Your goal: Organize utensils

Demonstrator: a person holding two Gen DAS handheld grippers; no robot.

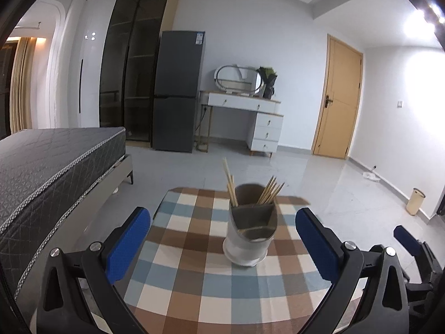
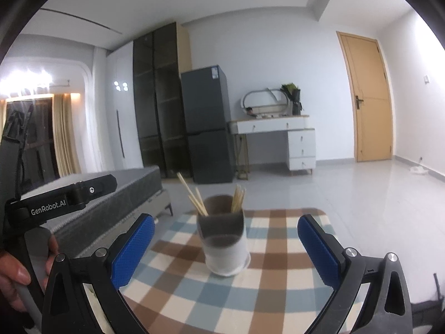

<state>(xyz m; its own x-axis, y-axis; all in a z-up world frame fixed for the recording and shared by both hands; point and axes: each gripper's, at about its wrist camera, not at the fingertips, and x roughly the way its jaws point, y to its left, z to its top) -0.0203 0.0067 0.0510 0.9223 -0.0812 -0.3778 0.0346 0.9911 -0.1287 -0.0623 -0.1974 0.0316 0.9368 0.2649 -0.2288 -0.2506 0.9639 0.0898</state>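
Two open grippers (image 1: pixel 222 239) face one holder (image 1: pixel 250 239), roughly eight chopsticks (image 1: pixel 269 193).

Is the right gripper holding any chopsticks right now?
No, the right gripper is open and empty, while the chopsticks stand in the utensil holder.

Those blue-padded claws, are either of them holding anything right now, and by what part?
Nothing is held. The left gripper and right gripper both stand wide open, short of the utensil holder with its chopsticks on the checkered table.
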